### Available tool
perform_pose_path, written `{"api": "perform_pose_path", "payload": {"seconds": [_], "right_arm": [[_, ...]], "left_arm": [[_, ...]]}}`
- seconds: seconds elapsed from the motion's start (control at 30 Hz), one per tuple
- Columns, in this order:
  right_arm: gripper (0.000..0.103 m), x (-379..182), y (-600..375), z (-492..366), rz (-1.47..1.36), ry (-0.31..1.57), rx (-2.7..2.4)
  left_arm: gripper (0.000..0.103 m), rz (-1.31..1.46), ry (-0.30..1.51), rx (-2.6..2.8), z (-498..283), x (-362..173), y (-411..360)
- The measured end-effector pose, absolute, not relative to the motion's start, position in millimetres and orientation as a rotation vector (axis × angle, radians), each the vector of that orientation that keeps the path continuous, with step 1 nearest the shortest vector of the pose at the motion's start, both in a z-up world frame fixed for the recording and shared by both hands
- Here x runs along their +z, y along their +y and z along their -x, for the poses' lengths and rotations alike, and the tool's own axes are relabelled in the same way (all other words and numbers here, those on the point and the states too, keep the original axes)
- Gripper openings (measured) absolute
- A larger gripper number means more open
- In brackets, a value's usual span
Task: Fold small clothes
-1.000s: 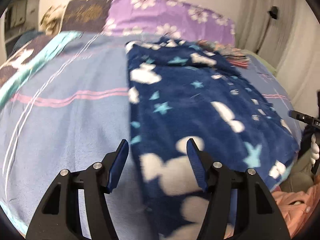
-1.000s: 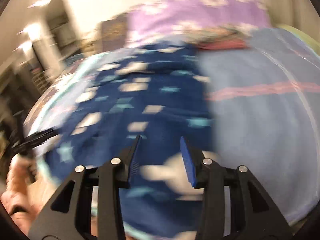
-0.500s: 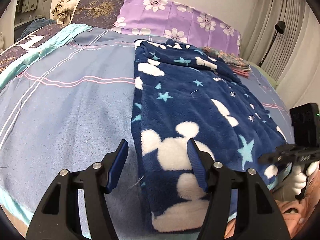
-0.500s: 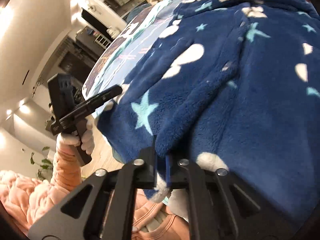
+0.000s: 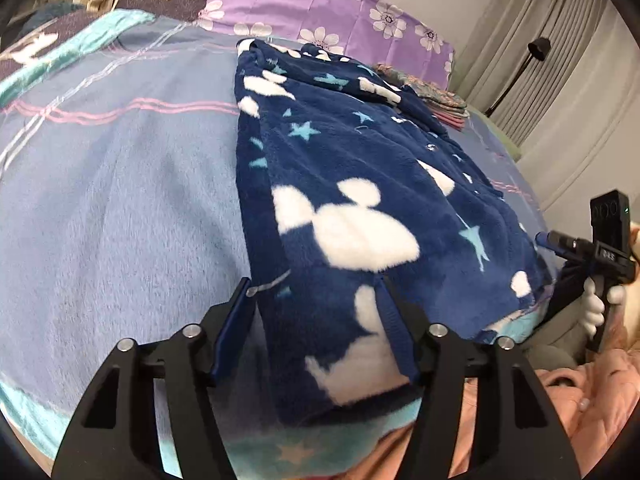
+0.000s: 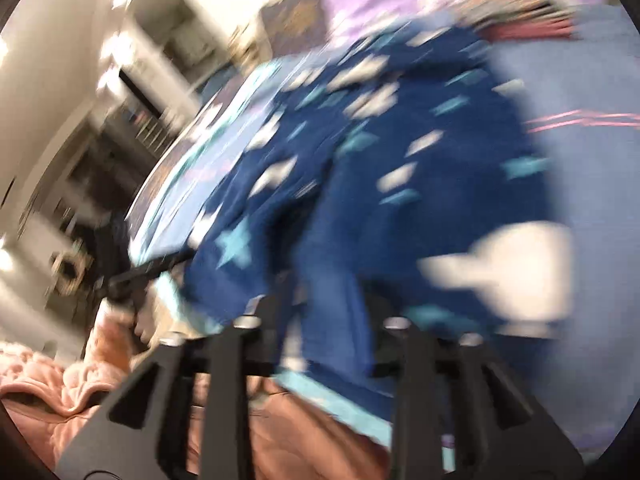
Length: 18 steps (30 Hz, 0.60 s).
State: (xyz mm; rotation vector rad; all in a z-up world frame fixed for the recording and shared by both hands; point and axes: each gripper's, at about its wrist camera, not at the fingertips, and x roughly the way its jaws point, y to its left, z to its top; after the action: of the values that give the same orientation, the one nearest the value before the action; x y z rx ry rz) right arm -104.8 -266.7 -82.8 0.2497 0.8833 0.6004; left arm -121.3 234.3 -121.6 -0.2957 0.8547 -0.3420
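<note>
A dark blue fleece garment (image 5: 360, 168) with white mouse heads and light blue stars lies flat on the bed, its hem at the near edge. My left gripper (image 5: 316, 312) is open and low over the hem's left corner. The garment's left edge runs between its fingers, and the right finger (image 5: 394, 320) lies over the cloth. The right wrist view is blurred by motion. In it my right gripper (image 6: 326, 312) has its jaws opening, with a fold of the blue garment (image 6: 400, 140) between the spread fingers. That right gripper (image 5: 544, 237) also shows by the hem's right corner, in a white-gloved hand.
A blue bedspread (image 5: 120, 200) with pink stripes covers the bed. A purple flowered pillow (image 5: 320, 4) and a small stack of folded clothes (image 5: 436, 96) lie at the far end. The person's pink fleece clothing (image 5: 580, 392) is at the near right; curtains and a lamp (image 5: 536, 46) stand beyond.
My left gripper has sunk closer to the hem. My right gripper was shut on the garment's edge half a second ago; now its fingers stand apart and its view has swung.
</note>
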Motion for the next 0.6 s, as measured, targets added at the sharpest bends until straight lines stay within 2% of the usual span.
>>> {"api": "perform_pose_path", "payload": {"seconds": [0.1, 0.2, 0.3, 0.33, 0.37, 0.4, 0.43, 0.47, 0.5, 0.6], "right_arm": [[0.041, -94, -323, 107, -0.322, 0.909, 0.383], [0.041, -123, -350, 112, -0.482, 0.993, 0.378], [0.053, -150, -334, 110, -0.574, 1.056, 0.493], [0.063, -150, -330, 107, -0.585, 1.039, 0.51], [0.066, -148, -326, 104, -0.596, 1.028, 0.531], [0.063, -146, -321, 101, -0.606, 1.03, 0.553], [0.043, -144, -320, 98, -0.612, 1.035, 0.568], [0.019, -143, -314, 93, -0.617, 1.038, 0.581], [0.013, -141, -311, 91, -0.615, 1.035, 0.58], [0.012, -119, -319, 98, -0.639, 0.945, 0.603]], "left_arm": [[0.054, 0.338, 0.874, -0.372, 126, -122, 236], [0.054, 0.356, 0.896, -0.412, 129, -123, 232], [0.054, 0.35, 0.912, -0.427, 124, -124, 228], [0.054, 0.371, 0.916, -0.437, 119, -126, 227], [0.054, 0.393, 0.917, -0.448, 116, -127, 227], [0.054, 0.41, 0.915, -0.455, 114, -127, 227], [0.053, 0.414, 0.912, -0.449, 114, -126, 226], [0.039, 0.41, 0.907, -0.439, 114, -125, 225], [0.017, 0.409, 0.896, -0.427, 116, -122, 226], [0.014, 0.497, 0.796, -0.451, 122, -99, 237]]}}
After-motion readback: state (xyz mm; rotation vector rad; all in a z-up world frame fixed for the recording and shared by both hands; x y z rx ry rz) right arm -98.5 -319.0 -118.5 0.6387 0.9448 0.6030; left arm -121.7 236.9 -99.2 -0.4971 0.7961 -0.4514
